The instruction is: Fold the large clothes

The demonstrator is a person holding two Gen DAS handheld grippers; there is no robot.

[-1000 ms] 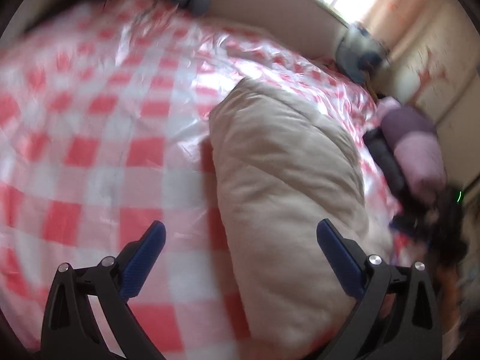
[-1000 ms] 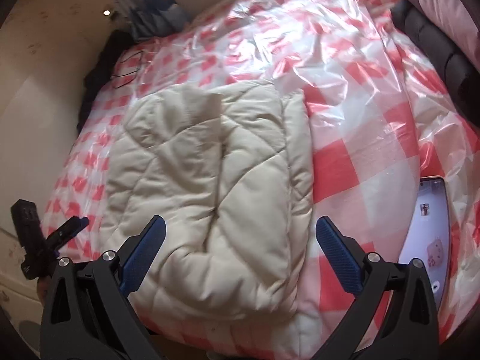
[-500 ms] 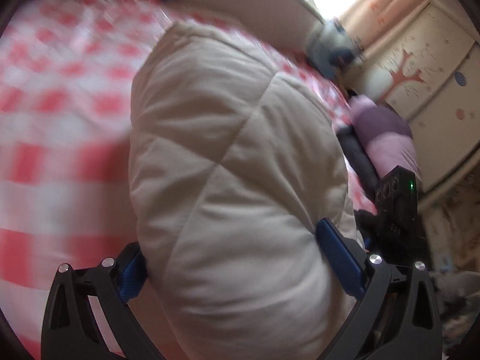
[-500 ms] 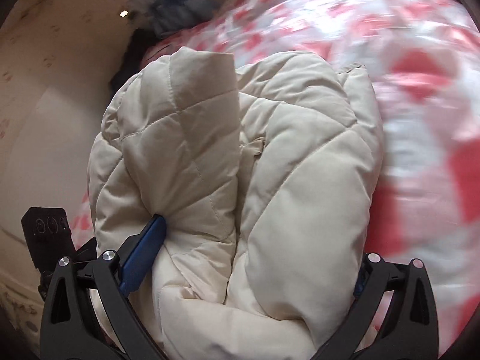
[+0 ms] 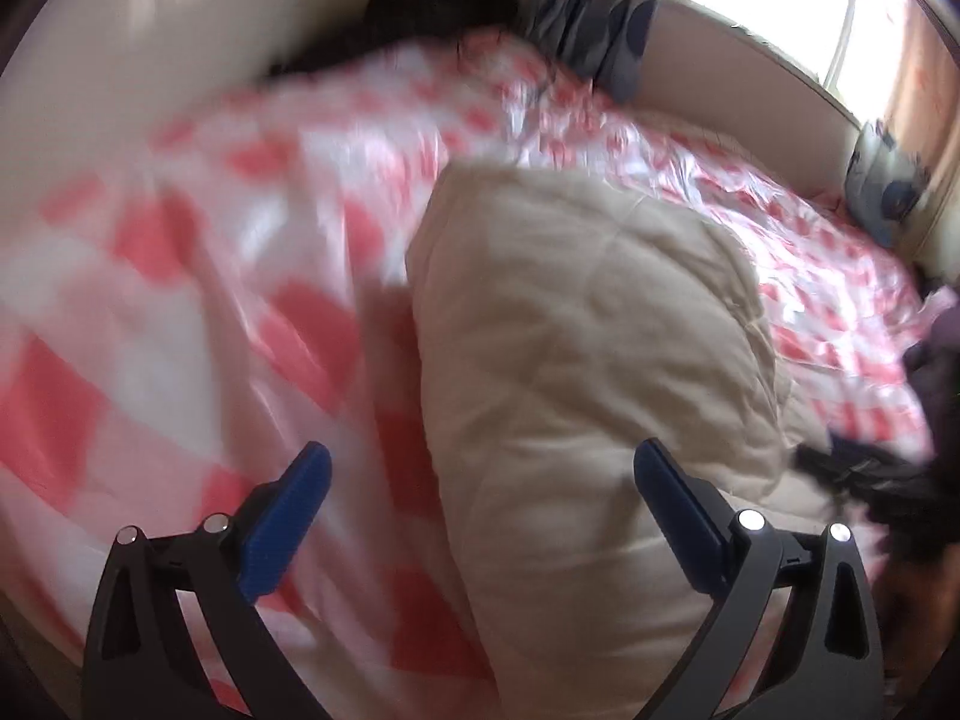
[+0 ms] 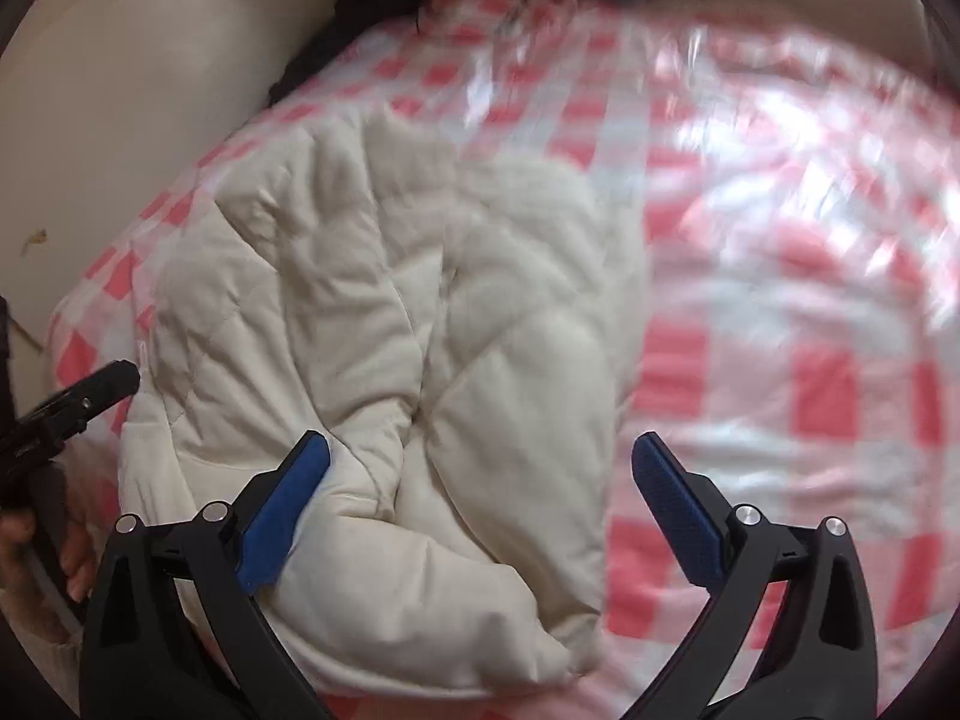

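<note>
Both grippers are up over the bed, and both sets of fingers are spread wide with nothing between them. The left gripper (image 5: 477,483) hovers with its blue-padded fingers (image 5: 288,516) released; the right gripper (image 6: 480,474) likewise, its blue pads (image 6: 675,504) apart and clear of any fabric.

The puffy cream quilted jacket (image 6: 390,360) lies in a folded bundle on the red-and-white checked plastic-covered bed (image 6: 780,300). In the right wrist view the jacket sits on the near left part of the bed, its two quilted halves lapped against each other with a seam down the middle. The left blue finger of the right gripper is over the jacket's lower edge, while the right blue finger is over bare checked cover just beside the jacket; whether either touches is hard to tell. At the far left of that view the other gripper's black tip (image 6: 90,396) appears just beside the jacket's left edge, with a hand (image 6: 36,564) below it.

In the left wrist view the jacket (image 5: 600,390) fills the near right, rising as a thick mound. Its near edge runs between the open fingers, closer to the right one. The picture is blurred, so contact cannot be judged. Beyond the jacket, at the bed's far side, grey-and-blue patterned fabric (image 5: 606,18) hangs beside a bright window (image 5: 780,0).
</note>
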